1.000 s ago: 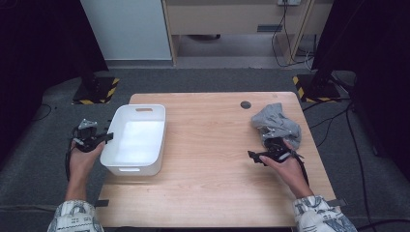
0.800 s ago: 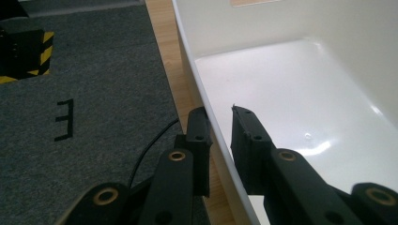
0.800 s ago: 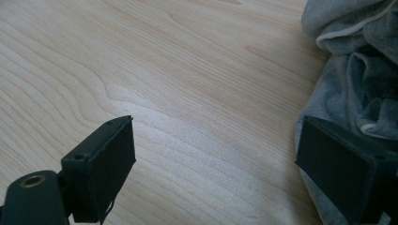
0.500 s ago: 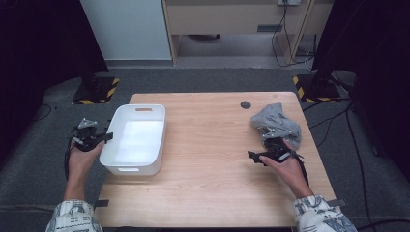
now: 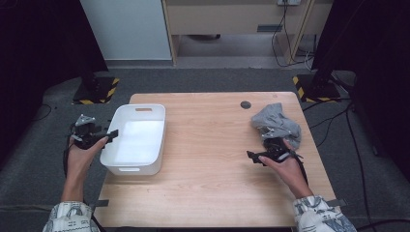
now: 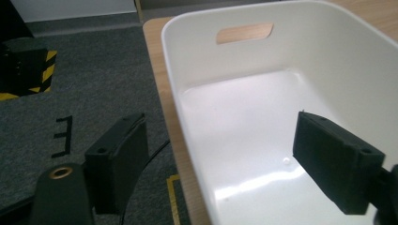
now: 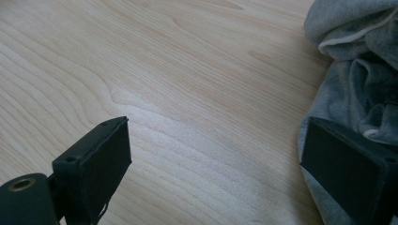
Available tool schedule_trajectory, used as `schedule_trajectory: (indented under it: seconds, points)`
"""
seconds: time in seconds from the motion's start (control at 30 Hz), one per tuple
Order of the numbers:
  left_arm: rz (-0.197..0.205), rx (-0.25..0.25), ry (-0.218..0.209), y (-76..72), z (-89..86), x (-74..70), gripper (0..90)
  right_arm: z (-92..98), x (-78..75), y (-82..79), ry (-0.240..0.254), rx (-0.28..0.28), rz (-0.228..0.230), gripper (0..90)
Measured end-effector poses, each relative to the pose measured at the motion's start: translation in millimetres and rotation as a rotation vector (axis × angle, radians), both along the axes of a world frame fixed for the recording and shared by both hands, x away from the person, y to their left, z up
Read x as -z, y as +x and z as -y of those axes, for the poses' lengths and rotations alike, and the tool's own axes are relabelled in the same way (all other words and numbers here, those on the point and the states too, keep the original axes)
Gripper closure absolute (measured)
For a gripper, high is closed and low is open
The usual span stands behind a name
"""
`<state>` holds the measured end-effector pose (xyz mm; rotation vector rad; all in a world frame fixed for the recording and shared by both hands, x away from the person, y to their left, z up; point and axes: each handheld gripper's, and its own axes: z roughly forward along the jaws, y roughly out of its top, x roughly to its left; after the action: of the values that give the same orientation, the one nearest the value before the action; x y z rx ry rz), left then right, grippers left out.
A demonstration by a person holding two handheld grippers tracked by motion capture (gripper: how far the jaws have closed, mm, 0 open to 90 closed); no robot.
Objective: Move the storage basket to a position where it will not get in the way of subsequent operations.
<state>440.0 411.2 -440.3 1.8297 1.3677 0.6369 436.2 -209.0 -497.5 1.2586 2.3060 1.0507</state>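
Looking down from the high view, the wooden table [image 5: 203,159] carries a white bin [image 5: 135,137] at its 9 o'clock edge and a crumpled grey garment [image 5: 276,124] toward 3 o'clock. The left gripper [image 5: 96,137] hovers at the bin's outer wall; its jaws have just been opening and nothing lies between them. The right gripper [image 5: 258,157] rests at the garment's 7 o'clock side.

Left gripper view: the left gripper [image 6: 220,154] has its jaws spread wide and straddles the near rim of the white bin [image 6: 187,70], one jaw outside, one above the interior. The bin holds nothing; its floor is bare and glossy, with a slot handle at 12 o'clock.

Right gripper view: the right gripper [image 7: 220,164] stands wide open and grips nothing. One jaw is over bare wood, the other against the edge of the grey garment [image 7: 356,79], which lies at 2 o'clock.

Judged step: approach before the first grasp. The next move likely calls for closing on a fold of cloth, then carrying it across to the bin.
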Motion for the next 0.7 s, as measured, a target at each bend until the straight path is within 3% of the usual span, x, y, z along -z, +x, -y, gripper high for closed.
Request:
schedule_trajectory:
  seconds: [0.2, 0.47, 0.7]
  points:
    - [0.015, 0.029, 0.011, 3.5, 19.2, -13.4, 8.0, 1.4, -0.6, -0.2, 0.005, -0.004, 0.003, 6.8]
    - [0.022, 0.058, 0.026, 8.2, 44.6, -24.2, 5.3, 1.7, -5.2, -2.6, 0.022, -0.041, 0.034, 6.3]
    - [0.034, 0.087, 0.051, 13.8, 71.6, -28.8, 2.8, 1.6, -6.7, -4.0, 0.024, -0.05, 0.028, 7.9]
